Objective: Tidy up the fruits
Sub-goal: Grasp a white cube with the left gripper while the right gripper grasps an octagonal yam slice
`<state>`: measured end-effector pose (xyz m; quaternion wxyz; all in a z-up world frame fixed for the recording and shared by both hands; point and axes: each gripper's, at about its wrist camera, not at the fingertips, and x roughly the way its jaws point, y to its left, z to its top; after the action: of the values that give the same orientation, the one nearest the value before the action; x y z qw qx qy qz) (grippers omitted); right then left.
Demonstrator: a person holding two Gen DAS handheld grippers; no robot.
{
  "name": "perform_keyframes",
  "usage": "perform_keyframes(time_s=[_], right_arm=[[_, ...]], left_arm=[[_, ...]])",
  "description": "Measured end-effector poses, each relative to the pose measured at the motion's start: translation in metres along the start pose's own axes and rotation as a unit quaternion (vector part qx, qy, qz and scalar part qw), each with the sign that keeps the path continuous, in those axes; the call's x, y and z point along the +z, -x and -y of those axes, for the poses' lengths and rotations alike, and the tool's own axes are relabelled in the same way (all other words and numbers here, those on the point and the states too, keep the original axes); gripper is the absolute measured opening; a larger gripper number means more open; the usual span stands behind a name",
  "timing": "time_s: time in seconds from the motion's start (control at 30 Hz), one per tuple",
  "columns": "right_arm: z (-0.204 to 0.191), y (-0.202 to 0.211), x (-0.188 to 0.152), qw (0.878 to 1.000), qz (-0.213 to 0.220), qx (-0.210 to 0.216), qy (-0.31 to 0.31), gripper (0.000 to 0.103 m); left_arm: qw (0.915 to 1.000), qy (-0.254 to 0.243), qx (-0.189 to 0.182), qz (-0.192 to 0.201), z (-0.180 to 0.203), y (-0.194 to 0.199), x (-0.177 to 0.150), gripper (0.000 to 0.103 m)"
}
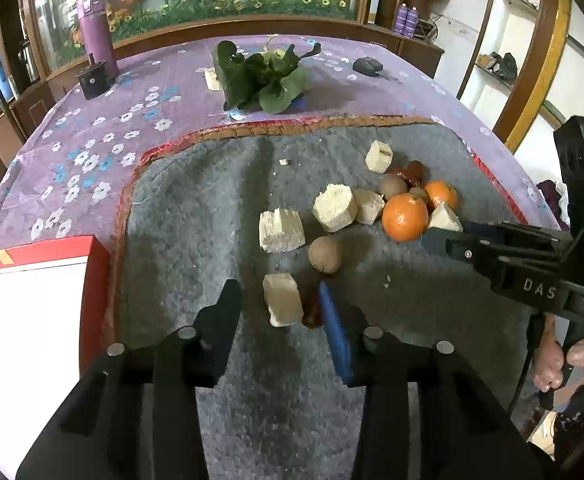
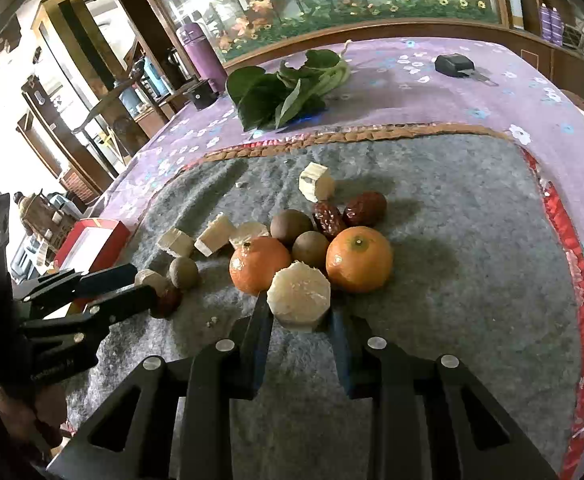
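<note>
On the grey mat (image 1: 195, 208) lie two oranges (image 1: 404, 217) (image 2: 359, 259), brown round fruits (image 1: 324, 254) (image 2: 290, 227), red dates (image 2: 364, 209) and several pale cut chunks (image 1: 281, 230). My left gripper (image 1: 277, 302) is open around a pale chunk (image 1: 283, 299), with a red date (image 1: 312, 314) by its right finger. My right gripper (image 2: 299, 318) stands around a pale octagonal chunk (image 2: 299, 297) just in front of the oranges; its jaws sit close to the chunk's sides, and contact is not clear.
A red box with a white inside (image 1: 31, 320) sits left of the mat. Leafy greens (image 1: 263, 76), a purple bottle (image 1: 95, 36), a small black block (image 1: 91, 80) and a black key fob (image 1: 367, 66) lie on the purple flowered cloth (image 1: 91, 140) behind.
</note>
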<state>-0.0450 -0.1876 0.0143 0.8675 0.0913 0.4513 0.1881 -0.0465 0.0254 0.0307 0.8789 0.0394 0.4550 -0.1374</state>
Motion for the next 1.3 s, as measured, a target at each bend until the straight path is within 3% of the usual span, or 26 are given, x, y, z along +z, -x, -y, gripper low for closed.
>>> perform_keyframes(time_s=[0.43, 0.87, 0.97, 1.1, 1.17, 1.3], right_arm=[[0.008, -0.001, 0.002, 1.0, 0.002, 0.022, -0.017, 0.029], [0.009, 0.0, 0.001, 1.0, 0.003, 0.024, -0.018, 0.029], [0.009, 0.0, 0.001, 1.0, 0.003, 0.024, -0.017, 0.029], [0.009, 0.0, 0.001, 1.0, 0.003, 0.024, -0.017, 0.029], [0.009, 0.0, 0.001, 1.0, 0.003, 0.024, -0.017, 0.029], [0.008, 0.0, 0.001, 1.0, 0.003, 0.023, -0.017, 0.029]], left_arm=[[0.9997, -0.01, -0.017, -0.015, 0.005, -0.012, -0.002, 0.03], [0.9971, 0.014, -0.074, -0.002, -0.008, -0.001, -0.007, 0.029], [0.9935, -0.015, -0.112, -0.005, 0.005, 0.006, -0.017, 0.029], [0.9958, -0.046, -0.079, -0.007, 0.019, 0.01, -0.025, 0.035], [0.997, -0.034, -0.07, -0.006, 0.014, 0.011, -0.022, 0.042], [0.9973, -0.018, -0.071, 0.006, 0.001, 0.019, -0.018, 0.043]])
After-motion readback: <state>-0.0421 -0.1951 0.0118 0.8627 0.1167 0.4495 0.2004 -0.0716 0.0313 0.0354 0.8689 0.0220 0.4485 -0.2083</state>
